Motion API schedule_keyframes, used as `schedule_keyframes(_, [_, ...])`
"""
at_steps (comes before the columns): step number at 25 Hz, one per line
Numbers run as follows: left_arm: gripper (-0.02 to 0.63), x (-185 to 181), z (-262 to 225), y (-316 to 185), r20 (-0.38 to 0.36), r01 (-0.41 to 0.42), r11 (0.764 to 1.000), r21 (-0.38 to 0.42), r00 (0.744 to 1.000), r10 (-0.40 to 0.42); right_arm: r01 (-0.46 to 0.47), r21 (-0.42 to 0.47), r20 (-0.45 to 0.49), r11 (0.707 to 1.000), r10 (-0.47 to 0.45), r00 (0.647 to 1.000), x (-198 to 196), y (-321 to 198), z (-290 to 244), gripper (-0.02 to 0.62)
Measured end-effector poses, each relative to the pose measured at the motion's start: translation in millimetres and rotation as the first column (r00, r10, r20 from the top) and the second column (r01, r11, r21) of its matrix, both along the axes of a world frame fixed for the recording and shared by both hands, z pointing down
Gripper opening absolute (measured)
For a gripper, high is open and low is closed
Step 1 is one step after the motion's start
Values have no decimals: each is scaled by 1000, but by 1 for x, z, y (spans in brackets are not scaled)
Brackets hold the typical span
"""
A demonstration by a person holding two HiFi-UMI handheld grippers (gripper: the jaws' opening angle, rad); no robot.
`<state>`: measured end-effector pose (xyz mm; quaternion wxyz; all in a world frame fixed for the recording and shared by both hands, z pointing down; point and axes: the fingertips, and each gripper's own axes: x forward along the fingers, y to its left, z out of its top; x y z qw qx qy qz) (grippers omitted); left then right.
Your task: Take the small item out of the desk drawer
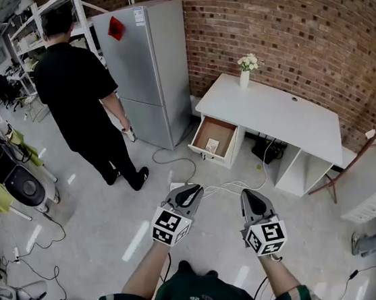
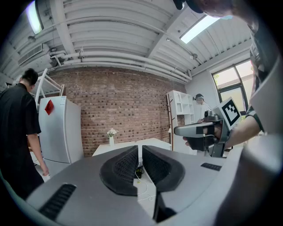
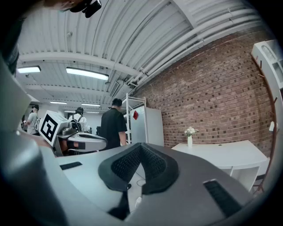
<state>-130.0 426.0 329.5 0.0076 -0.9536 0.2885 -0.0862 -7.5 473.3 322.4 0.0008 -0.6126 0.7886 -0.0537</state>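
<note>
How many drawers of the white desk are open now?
1: the drawer at the desk's end nearest the fridge, pulled out. Closed ones may be hidden.

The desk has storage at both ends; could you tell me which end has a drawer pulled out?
The end beside the fridge, near the vase: its drawer stands pulled out, showing a brown inside. The other end has only open shelves.

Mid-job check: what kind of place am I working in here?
Likely a lab or workshop staged as a room: metal shelving at the back, plus a fridge and a white desk against a brick wall.
</note>
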Motion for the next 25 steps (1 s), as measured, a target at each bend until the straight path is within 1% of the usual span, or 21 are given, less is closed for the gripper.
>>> schedule_keyframes(3, [38,0,1,3,-4,-1,1000,-12,1000,1,6,-8,7,1000,-6,1000,-1,2,1,25])
schedule_keyframes(7, [38,2,-3,1,-13,-3,1000,-12,1000,3,18,14,33,1000,-18,999,-1,1,-4,25])
schedule_keyframes(14, [38,0,0,3,-16,-11,1000,-18,1000,10,21,-2,7,1000,-21,1000,-7,2,2,25])
schedule_keyframes(25, [38,-4,-2,6,-25,-6,999,-33,1000,5,23,3,16,1000,-23,1000,-11,0,-6,25])
